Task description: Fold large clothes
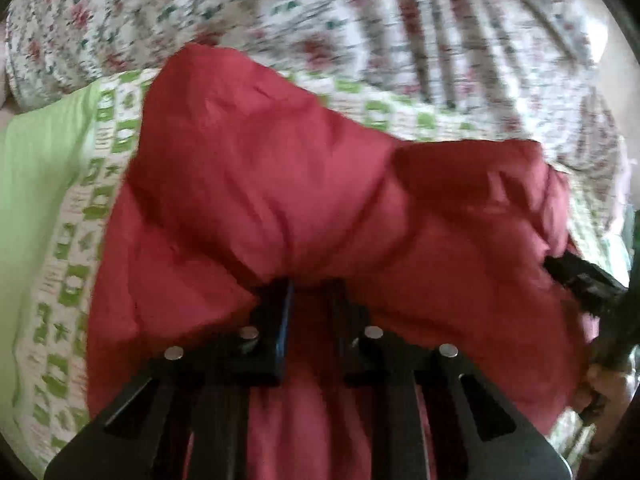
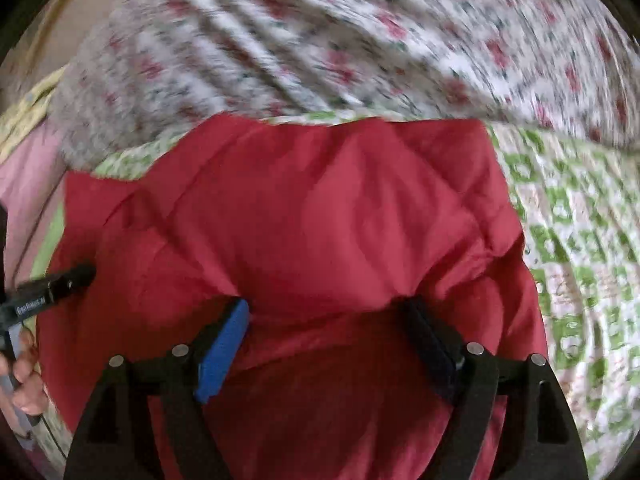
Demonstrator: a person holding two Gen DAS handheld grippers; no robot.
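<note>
A large red garment (image 1: 280,184) lies bunched on a bed. In the left wrist view my left gripper (image 1: 310,288) is shut on a fold of it, and creases fan out from the narrow gap between the fingers. In the right wrist view the same red garment (image 2: 320,220) fills the middle. My right gripper (image 2: 328,304) stands open, wide apart, with a blue pad (image 2: 222,348) on its left finger; cloth lies between the fingers and neither pad presses on it. Each gripper shows at the edge of the other's view: the right gripper (image 1: 580,280) and the left gripper (image 2: 60,284).
The garment rests on a green-and-white patterned sheet (image 2: 572,220). A floral quilt (image 1: 320,20) is heaped behind it. A plain green cloth (image 1: 36,184) lies at the left. A person's hand (image 2: 24,380) holds the left gripper's handle.
</note>
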